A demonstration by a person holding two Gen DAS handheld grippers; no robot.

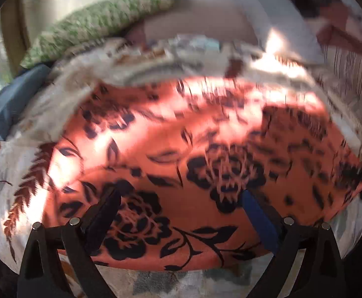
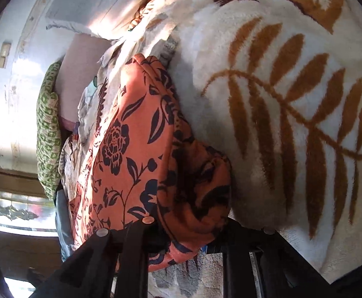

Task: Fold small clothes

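An orange garment with a dark flower print (image 1: 181, 154) lies spread on a white blanket with brown fern leaves (image 1: 4, 173). My left gripper (image 1: 181, 213) is open just above the garment's near edge, one finger (image 1: 104, 218) at the left and a blue-padded finger (image 1: 260, 221) at the right. In the right wrist view the same garment (image 2: 136, 144) is bunched and lifted at one end. My right gripper (image 2: 183, 241) is shut on that bunched end, over the blanket (image 2: 280, 99).
A green patterned cushion (image 1: 101, 19) and a pink pillow (image 1: 193, 22) lie at the far side of the bed, with a blue cloth (image 1: 9, 101) at the left. A white wall (image 2: 4, 104) and a window (image 2: 14, 211) stand beyond.
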